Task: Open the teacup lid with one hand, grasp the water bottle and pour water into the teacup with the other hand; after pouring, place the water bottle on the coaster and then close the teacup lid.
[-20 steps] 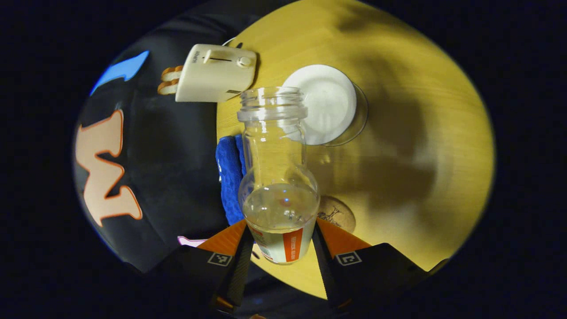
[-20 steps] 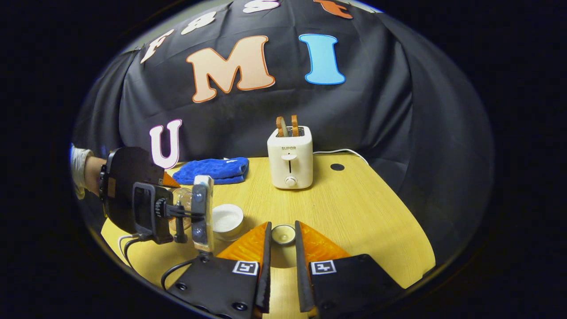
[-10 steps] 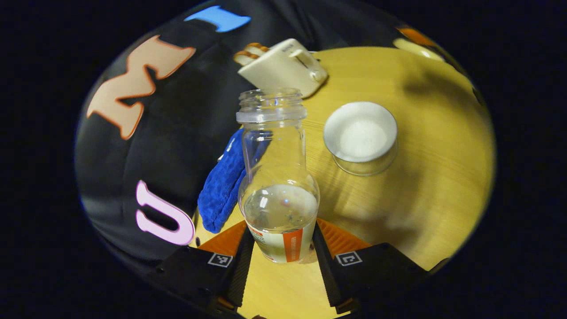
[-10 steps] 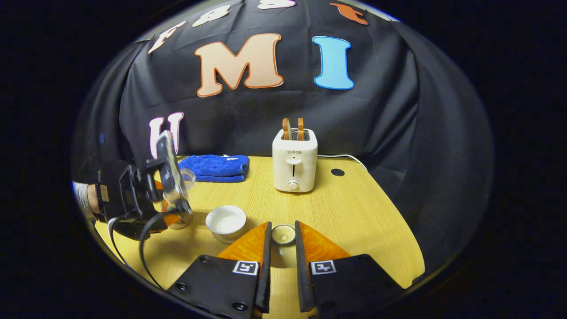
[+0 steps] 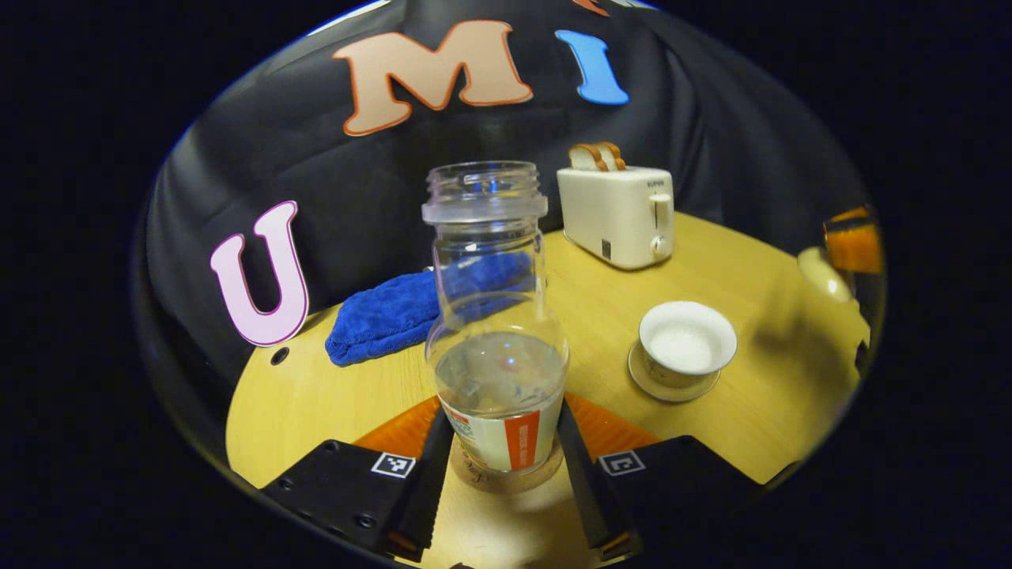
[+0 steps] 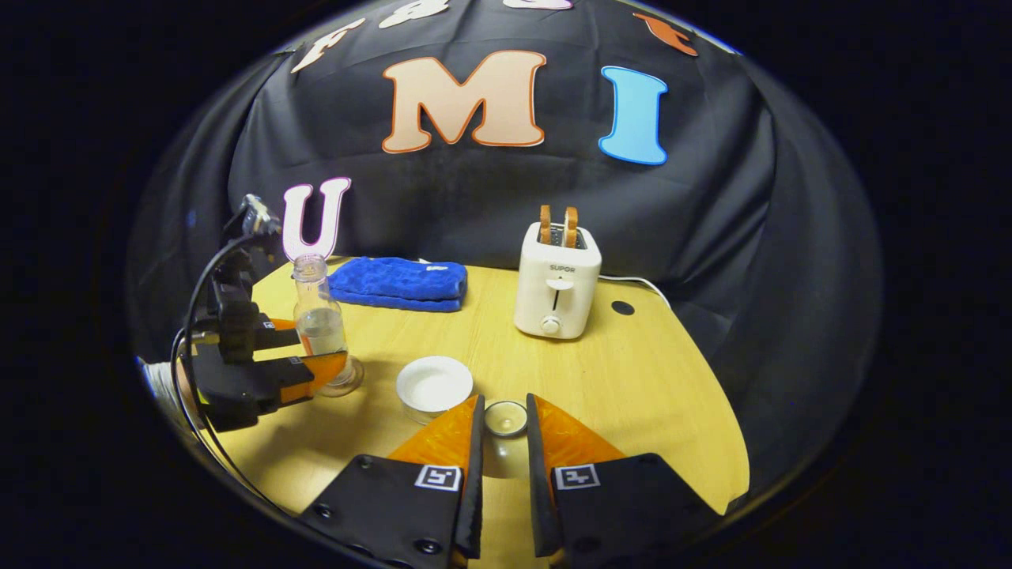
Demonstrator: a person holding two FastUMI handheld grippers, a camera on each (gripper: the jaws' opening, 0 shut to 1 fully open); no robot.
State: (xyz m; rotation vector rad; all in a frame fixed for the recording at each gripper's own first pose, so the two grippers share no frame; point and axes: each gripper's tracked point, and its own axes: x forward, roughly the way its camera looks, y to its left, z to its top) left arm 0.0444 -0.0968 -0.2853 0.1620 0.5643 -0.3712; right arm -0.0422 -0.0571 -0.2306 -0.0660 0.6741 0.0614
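Left gripper view: tilted a second ago, the clear glass water bottle (image 5: 496, 332) now stands upright at frame centre, neck up, on the round coaster (image 5: 506, 476), gripped by the left hand-held gripper (image 5: 500, 442); the white teacup (image 5: 686, 348) sits lower right on the wooden surface (image 5: 735, 411). Right gripper view: the right hand-held gripper (image 6: 503, 431) clamps the small round lid (image 6: 505, 417) at bottom centre, the bottle upright at left.

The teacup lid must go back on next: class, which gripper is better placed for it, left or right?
Right. The right gripper already grips the lid, beside the open teacup. The left gripper is clamped on the water bottle, upright on the coaster.
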